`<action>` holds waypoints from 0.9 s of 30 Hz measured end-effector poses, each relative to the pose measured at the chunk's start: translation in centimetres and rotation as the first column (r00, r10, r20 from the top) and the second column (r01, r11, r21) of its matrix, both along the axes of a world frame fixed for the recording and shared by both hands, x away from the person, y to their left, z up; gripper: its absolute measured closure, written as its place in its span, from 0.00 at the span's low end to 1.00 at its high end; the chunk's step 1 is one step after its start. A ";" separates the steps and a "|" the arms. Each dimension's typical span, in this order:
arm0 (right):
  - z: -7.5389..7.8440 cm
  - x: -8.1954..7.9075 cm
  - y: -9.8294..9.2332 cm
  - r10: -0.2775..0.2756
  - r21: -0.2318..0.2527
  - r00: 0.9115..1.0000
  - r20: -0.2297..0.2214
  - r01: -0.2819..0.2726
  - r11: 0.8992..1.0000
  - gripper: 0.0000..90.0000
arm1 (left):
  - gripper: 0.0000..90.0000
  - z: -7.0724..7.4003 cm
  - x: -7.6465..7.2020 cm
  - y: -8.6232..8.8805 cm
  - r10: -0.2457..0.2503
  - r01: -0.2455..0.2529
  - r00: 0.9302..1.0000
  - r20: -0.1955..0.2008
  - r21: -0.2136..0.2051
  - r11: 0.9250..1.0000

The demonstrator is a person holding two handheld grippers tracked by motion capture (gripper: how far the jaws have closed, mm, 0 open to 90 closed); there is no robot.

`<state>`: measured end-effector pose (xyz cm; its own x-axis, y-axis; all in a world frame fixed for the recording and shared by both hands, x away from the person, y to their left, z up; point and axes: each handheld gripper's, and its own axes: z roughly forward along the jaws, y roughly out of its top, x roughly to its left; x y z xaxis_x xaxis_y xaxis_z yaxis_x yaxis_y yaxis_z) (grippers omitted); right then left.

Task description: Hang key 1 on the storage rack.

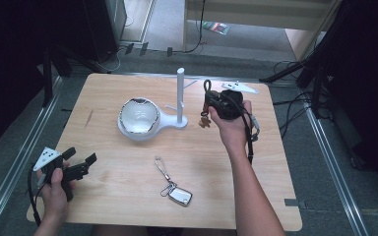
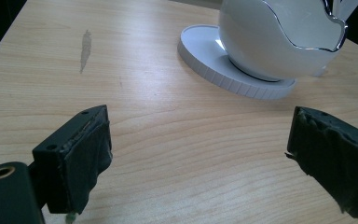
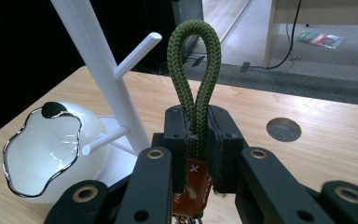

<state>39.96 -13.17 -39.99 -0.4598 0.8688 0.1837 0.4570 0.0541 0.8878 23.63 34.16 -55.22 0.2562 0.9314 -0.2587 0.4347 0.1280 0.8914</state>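
A silver key fob (image 1: 180, 195) on a thin looped strap lies nearest the person on the light wooden table (image 1: 128, 206), apart from everything else. At the near left corner the left gripper (image 1: 82, 164) is held low over the wood, its jaws spread wide with nothing between them; in the left gripper view its frayed black pads (image 2: 88, 154) frame bare tabletop and a dark smear (image 2: 85, 46) on the grain. Farther back, right of centre, the right gripper (image 1: 207, 109) is clamped on a doubled olive-green cord loop (image 3: 194, 77), which stands upright above the jaws. A brown leather tag (image 3: 192, 186) hangs below them; a small white cross-shaped mark shows on it, but any lettering is too small to read. Just beside the loop rises a white peg stand (image 3: 103, 70) with angled pegs, its round base carrying a white bowl (image 1: 138, 116) with a wavy chrome rim. No brand name can be read anywhere.
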 end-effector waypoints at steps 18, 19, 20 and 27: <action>0.9 1.5 1.3 0.032 -0.004 0.999 -0.004 -0.032 0.999 0.89 | 0.08 0.0 0.0 0.0 0.001 -0.001 1.000 0.000 0.000 1.000; 0.9 1.6 1.4 0.034 -0.001 0.999 -0.006 -0.034 0.999 0.89 | 0.08 0.0 0.0 0.0 0.000 0.000 1.000 0.000 0.000 1.000; 0.9 1.6 1.4 0.036 -0.001 0.999 -0.008 -0.036 0.999 0.89 | 0.08 0.0 0.0 0.0 0.000 0.000 1.000 0.000 0.000 1.000; 0.5 2.1 1.9 0.052 0.011 0.998 -0.017 -0.052 0.999 0.89 | 0.08 0.0 0.0 0.0 0.001 -0.001 1.000 0.001 -0.001 1.000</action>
<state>42.04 -11.28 -39.50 -0.5013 0.8417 0.2005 0.4688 0.0694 0.8806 23.63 34.18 -55.22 0.2556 0.9313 -0.2596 0.4339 0.1295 0.8916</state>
